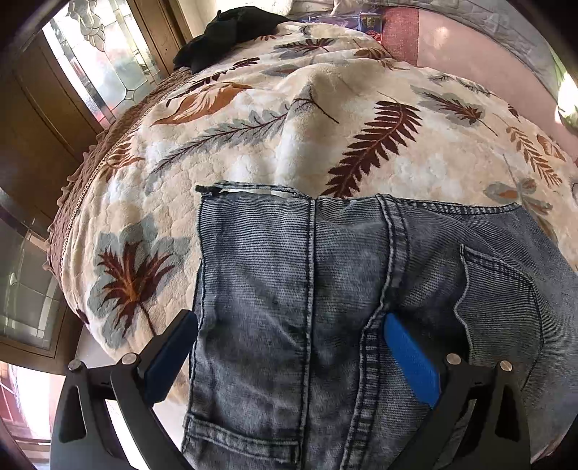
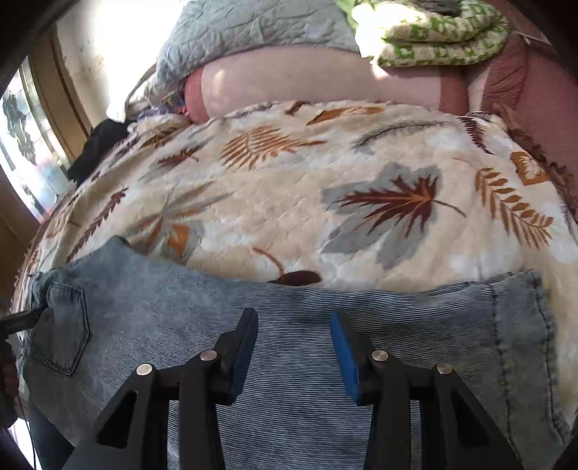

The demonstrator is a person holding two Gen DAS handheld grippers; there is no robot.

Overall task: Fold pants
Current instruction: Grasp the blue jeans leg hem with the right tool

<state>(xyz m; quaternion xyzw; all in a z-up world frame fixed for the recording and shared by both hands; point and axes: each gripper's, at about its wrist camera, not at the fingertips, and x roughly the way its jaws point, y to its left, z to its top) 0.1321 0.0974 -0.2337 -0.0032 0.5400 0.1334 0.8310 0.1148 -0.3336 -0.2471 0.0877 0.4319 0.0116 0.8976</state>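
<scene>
Faded blue denim pants (image 1: 274, 282) lie flat on a leaf-print blanket on a bed. In the left wrist view I see the seat, the centre seam and a back pocket (image 1: 502, 300). My left gripper (image 1: 289, 321) is open, its blue pads wide apart just above the denim near the seat. In the right wrist view the pants (image 2: 296, 307) stretch across the frame, with a pocket at the left and a hem at the right. My right gripper (image 2: 294, 318) is open and empty, hovering over the leg.
The leaf-print blanket (image 1: 325, 119) covers the bed. A black garment (image 1: 231, 32) lies at the far edge near a glass-panelled door (image 1: 90, 65). A grey quilt (image 2: 253, 32) and a green-patterned folded cloth (image 2: 440, 39) lie beyond the blanket.
</scene>
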